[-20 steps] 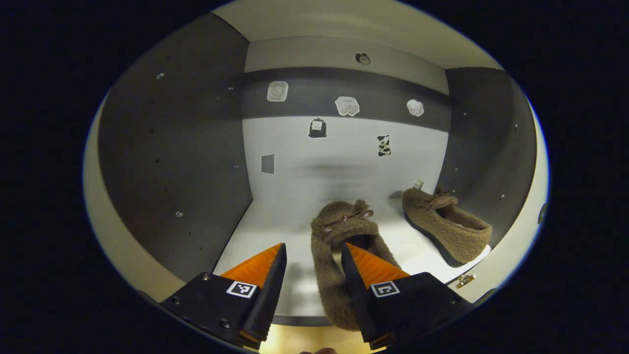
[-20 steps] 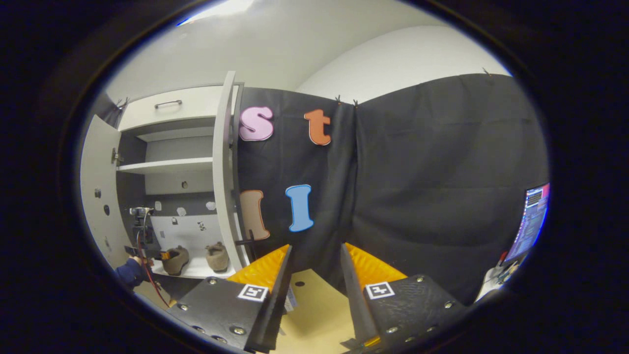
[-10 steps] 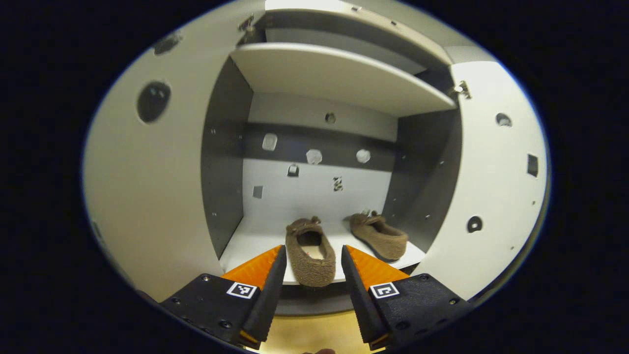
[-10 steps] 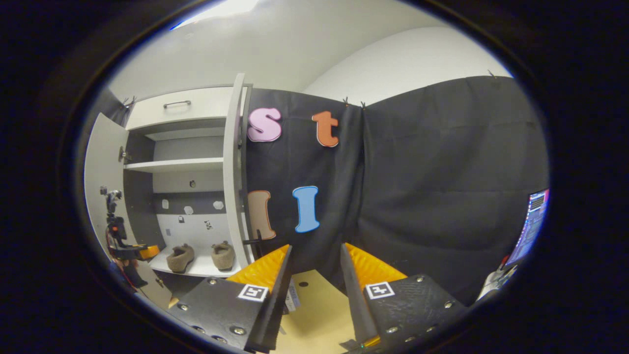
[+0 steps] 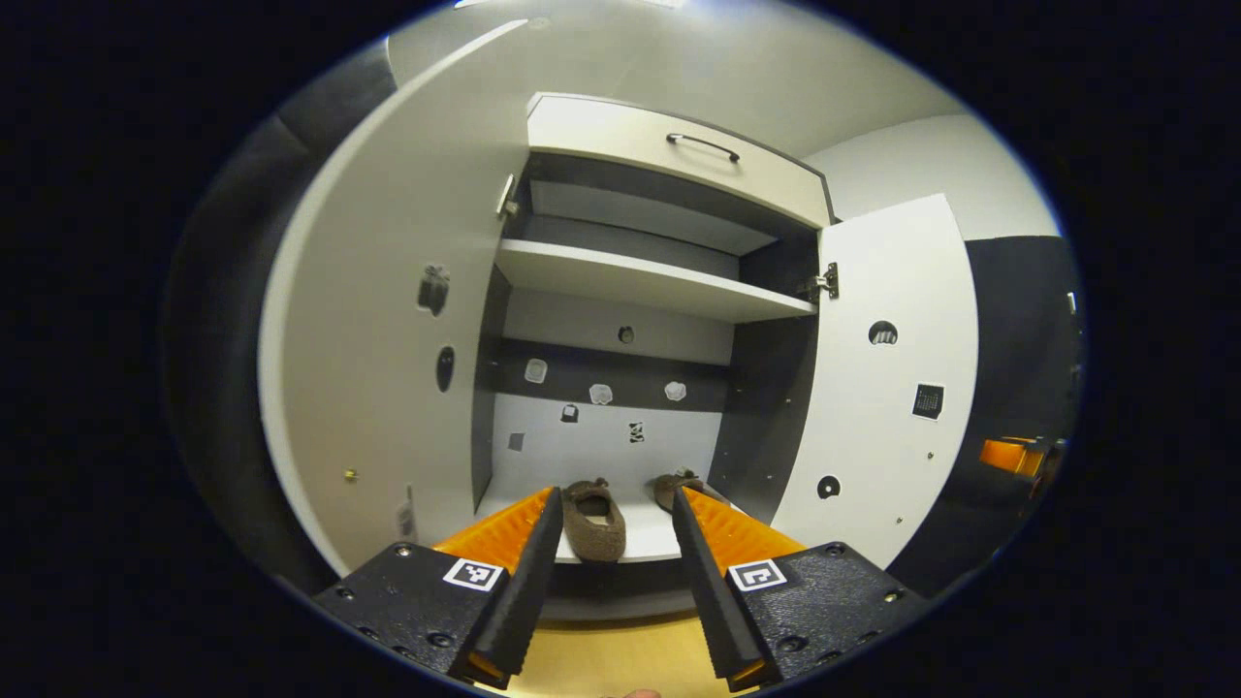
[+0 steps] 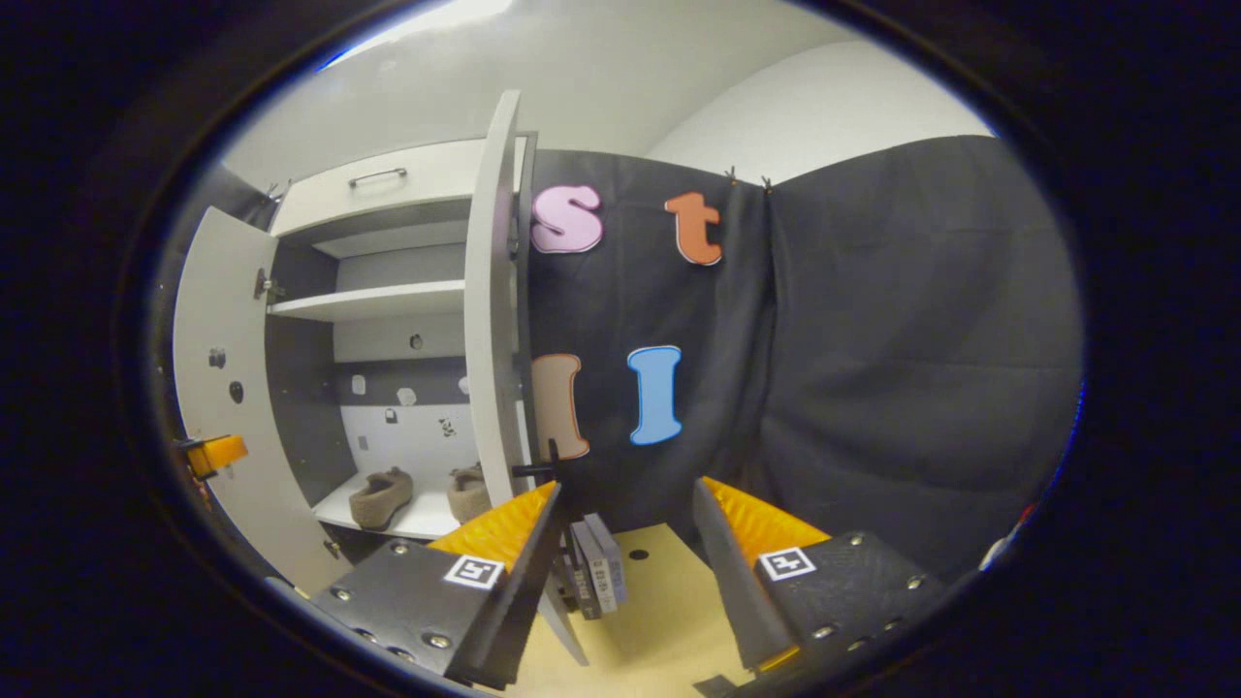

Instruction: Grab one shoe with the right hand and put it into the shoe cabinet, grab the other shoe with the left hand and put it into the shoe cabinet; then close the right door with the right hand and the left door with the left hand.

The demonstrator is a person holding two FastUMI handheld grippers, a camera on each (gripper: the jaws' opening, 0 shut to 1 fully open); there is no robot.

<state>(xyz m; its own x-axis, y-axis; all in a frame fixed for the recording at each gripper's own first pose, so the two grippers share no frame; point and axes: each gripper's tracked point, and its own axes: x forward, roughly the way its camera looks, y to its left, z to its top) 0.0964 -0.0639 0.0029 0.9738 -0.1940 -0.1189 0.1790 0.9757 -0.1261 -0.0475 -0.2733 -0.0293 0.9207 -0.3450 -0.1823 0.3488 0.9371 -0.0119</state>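
1. Left gripper view is showing both shoes already lying inside the shoe cabinet (image 5: 679, 160): the left shoe (image 5: 593, 509) is lying toe-inward on the bottom shelf (image 5: 640, 548), and the right shoe (image 5: 679, 485) is sitting just beside it, nearer the cabinet's right wall.
2. Right gripper view is showing the same pair, left shoe (image 6: 380, 496) and right shoe (image 6: 468, 492), resting near each other on that shelf, the second partly hidden by the door edge.
3. Left tool (image 5: 609, 528) is hanging in front of the cabinet with its orange fingers (image 5: 504, 528) spread apart and gripping nothing; the shoe seen between them is lying well beyond, on the shelf.
4. Right tool (image 6: 625, 523) is hovering over the yellow floor (image 6: 659, 611), its fingers likewise parted and empty.
5. Right door (image 5: 887, 388) and left door (image 5: 378, 368) are both standing wide open; in the right gripper view the right door (image 6: 493, 320) is appearing nearly edge-on, just left of that tool.
6. Judging from this, the shoe-placing steps are looking finished and the door-closing step is beginning.
7. Next move is calling for the right tool to reach the outer face of the right door and push it round on its hinge (image 5: 819, 284), then for the left tool to do likewise with the left door.
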